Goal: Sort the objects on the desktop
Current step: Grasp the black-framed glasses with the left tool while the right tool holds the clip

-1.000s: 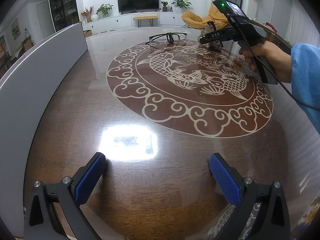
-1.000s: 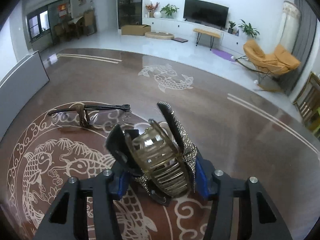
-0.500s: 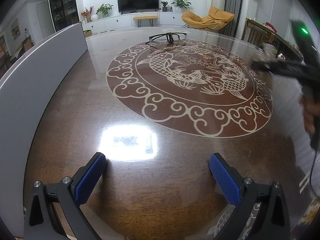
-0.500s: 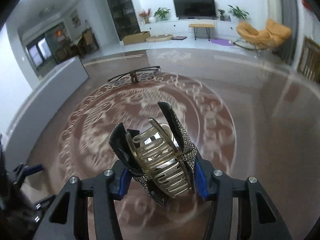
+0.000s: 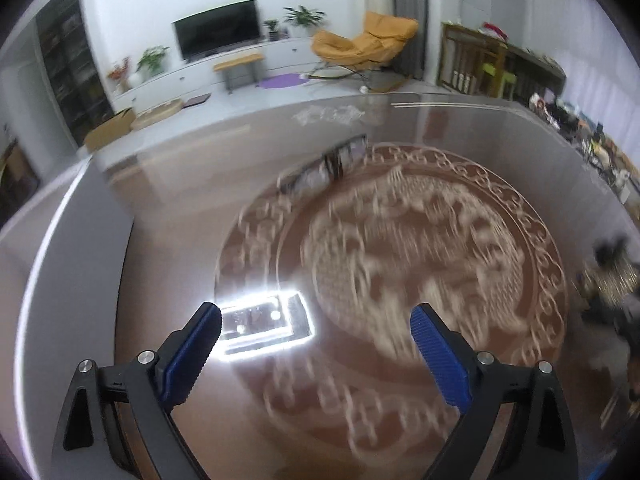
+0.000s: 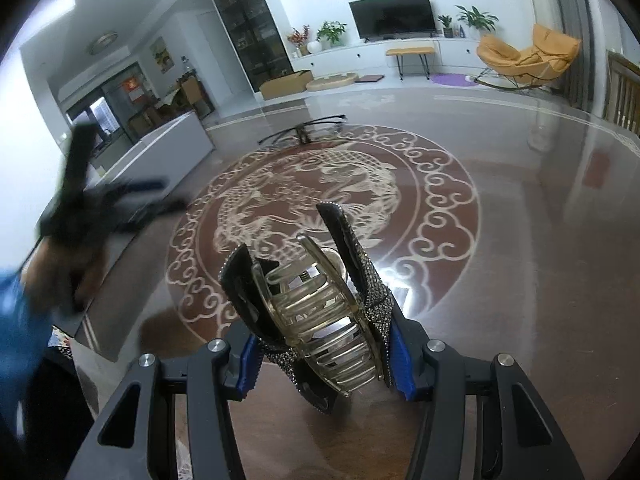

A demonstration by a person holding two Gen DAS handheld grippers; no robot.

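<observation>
- Right gripper (image 6: 320,344): jaws clenched on a hair claw (image 6: 316,312), blue pads pressing its two sides. The claw has translucent amber teeth and black rhinestone-studded wings that rise above the fingers. It is held off the table.
- Left gripper (image 5: 316,322): jaws spread wide with nothing between them; they have just been closing a little. It hangs over the table, and the view is smeared by motion.
- Table (image 6: 520,260): glossy brown top with a pale round fish-and-cloud medallion (image 6: 320,204). A bright lamp reflection (image 5: 264,324) lies just ahead of the left fingers.
- Hand (image 6: 60,268): blurred, at the left edge of the right view, in a blue sleeve (image 6: 16,320), gripping the other dark tool.
- Grey panel (image 5: 68,272): stands along the table's left side.
- Glasses (image 6: 304,130): dark-framed, lying on the table at the medallion's far rim, well apart from both grippers.
- Beyond the table: television (image 6: 394,14), potted plants, orange lounge chair (image 6: 528,56).
</observation>
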